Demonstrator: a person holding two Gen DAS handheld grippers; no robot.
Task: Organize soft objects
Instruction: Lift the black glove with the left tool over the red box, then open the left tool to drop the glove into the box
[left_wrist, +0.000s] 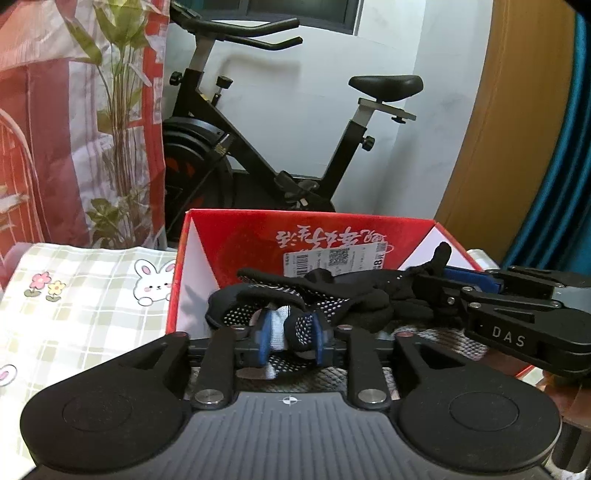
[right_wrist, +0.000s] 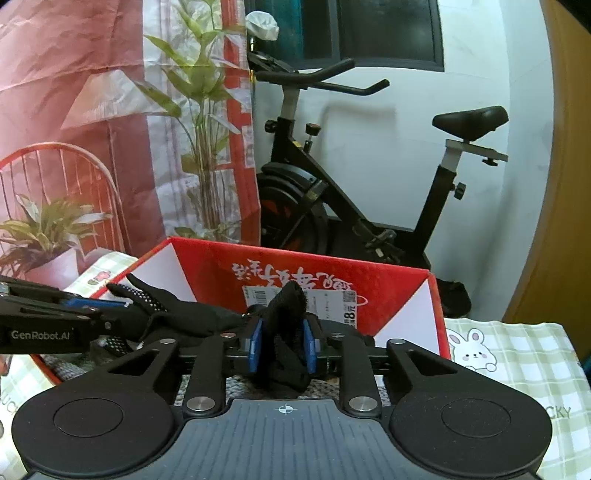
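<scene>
A black glove with white grip dots (left_wrist: 343, 299) hangs stretched over the open red cardboard box (left_wrist: 295, 218). My left gripper (left_wrist: 290, 332) has one end of it between its blue pads (left_wrist: 264, 334), and the jaws stand a little apart with the cloth loose between them. In the right wrist view, my right gripper (right_wrist: 282, 343) has the glove's black cuff (right_wrist: 289, 306) standing up between its pads, also slack. The right gripper (left_wrist: 448, 284) reaches in from the right in the left wrist view. The left gripper (right_wrist: 110, 308) comes in from the left over the box rim (right_wrist: 332, 264). A grey knitted cloth (left_wrist: 454, 343) lies inside the box.
The box sits on a checked tablecloth with rabbit prints (left_wrist: 85, 295). A black exercise bike (left_wrist: 258, 147) stands behind the table against the white wall. A potted plant (right_wrist: 48, 229), a red wire chair (right_wrist: 74, 155) and a red-and-white hanging (left_wrist: 55, 110) are at the left.
</scene>
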